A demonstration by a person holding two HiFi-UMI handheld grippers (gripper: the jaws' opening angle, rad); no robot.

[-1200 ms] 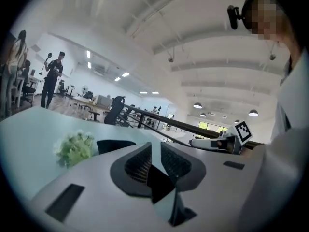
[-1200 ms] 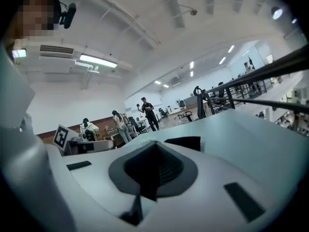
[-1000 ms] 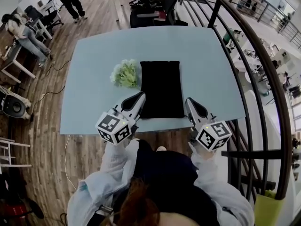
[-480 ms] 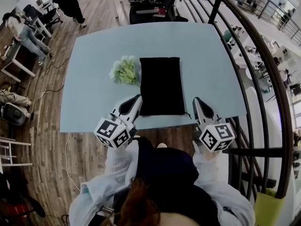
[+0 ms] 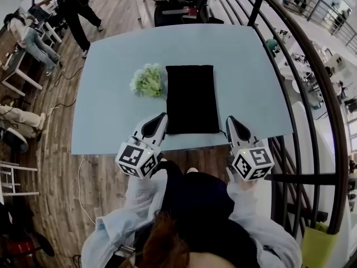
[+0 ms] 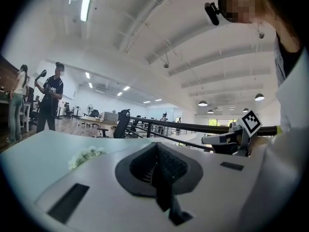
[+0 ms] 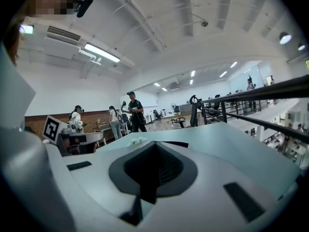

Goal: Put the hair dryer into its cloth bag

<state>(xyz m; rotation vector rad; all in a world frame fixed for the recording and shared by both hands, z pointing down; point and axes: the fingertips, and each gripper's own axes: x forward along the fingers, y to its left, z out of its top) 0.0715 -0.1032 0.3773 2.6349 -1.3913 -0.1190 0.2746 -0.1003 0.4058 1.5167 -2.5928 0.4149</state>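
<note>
Fingers of the left gripper (image 5: 162, 117) are pressed together with nothing between them; the left gripper view shows the 2 dark pads meeting along a single seam. The right gripper (image 5: 230, 119) has its fingers closed in the same way and holds nothing. Both point away from the person over the near edge of the pale blue table (image 5: 106, 110), and each carries its marker cube at the rear, just above the person's light sleeves. Between the 2 pairs of fingertips lies the black cloth bag (image 5: 191, 99), flat on the tabletop, with its long side running away from them. Its near left corner sits just beside the left fingertips, though whether they touch it cannot be told. Its near right corner lies a little apart from the right fingertips, toward their inner side. Ahead of the left fingertips, touching or nearly touching the bag's far left edge, rests a small bunch of white and green flowers (image 5: 148, 81). Well beyond both fingertips, past the far edge of the table, stands a dark office chair (image 5: 187, 7). A dark curved railing (image 5: 309, 88) runs along the outer side of the right gripper. Off to the outer side of the left fingers, several people (image 5: 70, 7) stand on the wooden floor.
</note>
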